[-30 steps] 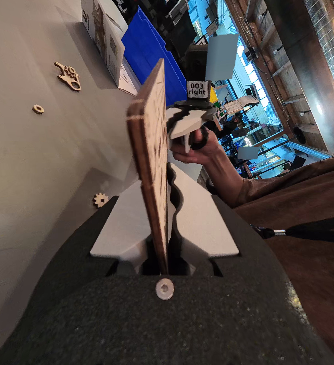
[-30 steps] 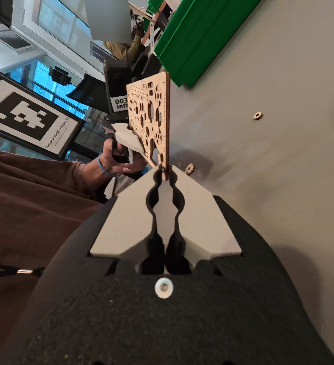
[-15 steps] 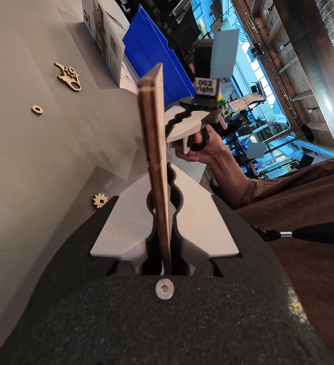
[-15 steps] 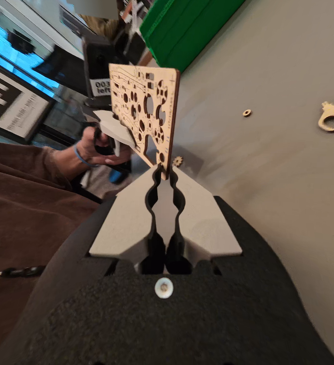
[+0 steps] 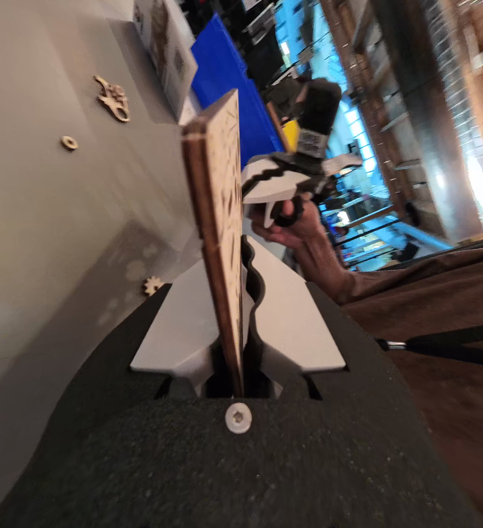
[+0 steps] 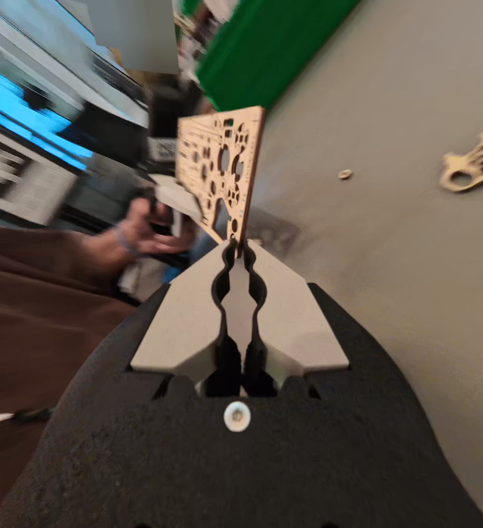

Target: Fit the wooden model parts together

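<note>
A thin laser-cut wooden sheet [image 5: 223, 217] with many cut-outs stands on edge above the grey table [image 5: 34, 200]. My left gripper [image 5: 226, 257] is shut on it, and the sheet runs deep between the fingers. In the right wrist view the sheet [image 6: 223, 171] shows its face. My right gripper [image 6: 238, 249] is shut on its lower corner at the fingertips. The right gripper [image 5: 247, 188] also shows in the left wrist view, against the sheet's far face. The left gripper [image 6: 177, 197] shows blurred behind the sheet. Both views are motion-blurred.
Loose wooden parts lie on the table: a built-up piece [image 5: 113, 100] [image 6: 474, 171], a small ring [image 5: 69, 143] [image 6: 345, 174] and a small gear [image 5: 152, 285]. A white box [image 5: 163, 48] and a blue bin [image 5: 223, 94] stand at one edge, a green bin [image 6: 263, 48] at another. The tips of one gripper are about 7 cm away from the tips of the other. The small gear [image 5: 152, 285] is about 7 cm from my left fingertips.
The sheet has swung between the grippers: edge-on half a second ago, its face shows again in the left view. The right gripper has moved, so the loose parts look nearer. Both keep hold.
</note>
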`<state>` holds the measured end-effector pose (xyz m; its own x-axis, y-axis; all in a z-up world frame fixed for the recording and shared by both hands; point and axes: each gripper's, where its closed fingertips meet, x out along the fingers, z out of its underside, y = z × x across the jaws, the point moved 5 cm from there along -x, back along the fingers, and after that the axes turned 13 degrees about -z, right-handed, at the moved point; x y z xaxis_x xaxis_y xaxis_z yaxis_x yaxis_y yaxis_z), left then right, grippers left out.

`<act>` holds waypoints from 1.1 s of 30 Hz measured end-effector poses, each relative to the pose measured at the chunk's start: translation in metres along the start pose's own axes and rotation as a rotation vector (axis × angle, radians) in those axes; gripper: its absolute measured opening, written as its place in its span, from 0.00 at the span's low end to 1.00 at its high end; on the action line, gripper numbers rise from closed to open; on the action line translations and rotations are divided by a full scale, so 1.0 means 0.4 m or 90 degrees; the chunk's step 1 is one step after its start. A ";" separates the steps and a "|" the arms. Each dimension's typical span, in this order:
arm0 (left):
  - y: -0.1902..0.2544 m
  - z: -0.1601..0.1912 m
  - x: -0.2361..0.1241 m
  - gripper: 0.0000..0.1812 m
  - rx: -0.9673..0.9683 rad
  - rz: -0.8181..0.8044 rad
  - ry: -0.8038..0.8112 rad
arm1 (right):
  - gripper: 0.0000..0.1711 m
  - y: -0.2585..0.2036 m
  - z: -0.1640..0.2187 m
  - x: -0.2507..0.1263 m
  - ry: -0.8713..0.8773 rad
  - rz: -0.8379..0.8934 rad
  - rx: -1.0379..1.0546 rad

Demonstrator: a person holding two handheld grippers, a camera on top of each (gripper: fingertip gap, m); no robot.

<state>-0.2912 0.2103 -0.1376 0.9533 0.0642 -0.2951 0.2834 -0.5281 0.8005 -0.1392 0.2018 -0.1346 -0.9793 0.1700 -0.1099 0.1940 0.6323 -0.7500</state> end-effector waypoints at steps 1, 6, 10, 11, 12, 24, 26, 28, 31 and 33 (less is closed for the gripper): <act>0.008 -0.002 0.000 0.01 -0.003 0.016 0.003 | 0.02 -0.004 -0.004 -0.007 0.017 -0.051 0.039; 0.021 -0.003 -0.004 0.01 0.017 0.030 0.012 | 0.03 -0.015 -0.004 -0.008 0.012 -0.066 0.031; 0.032 0.002 -0.002 0.01 0.064 0.008 0.013 | 0.05 -0.009 0.008 -0.005 0.011 -0.092 0.086; 0.033 0.001 -0.002 0.01 0.071 0.004 0.014 | 0.05 -0.008 0.010 -0.006 0.010 -0.101 0.099; 0.036 0.001 -0.003 0.01 0.077 0.003 0.015 | 0.06 -0.008 0.009 -0.006 0.014 -0.111 0.111; 0.033 0.012 0.009 0.01 0.067 -0.035 0.025 | 0.03 -0.008 0.002 0.001 -0.025 0.070 -0.009; 0.031 0.012 0.014 0.01 0.063 -0.046 0.030 | 0.03 -0.015 0.000 0.005 -0.066 0.171 -0.123; 0.031 0.009 0.014 0.01 0.064 -0.046 0.030 | 0.03 -0.020 -0.001 0.008 -0.078 0.197 -0.152; 0.023 0.004 0.013 0.01 0.070 -0.048 0.025 | 0.03 -0.012 -0.003 0.005 -0.044 0.141 -0.104; 0.013 -0.013 0.002 0.02 0.055 -0.040 0.032 | 0.05 -0.016 -0.021 -0.010 0.007 0.077 -0.066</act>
<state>-0.2886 0.2120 -0.1311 0.9386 0.1415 -0.3147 0.3350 -0.5924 0.7327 -0.1360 0.2033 -0.1238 -0.9476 0.2582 -0.1882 0.3167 0.6810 -0.6602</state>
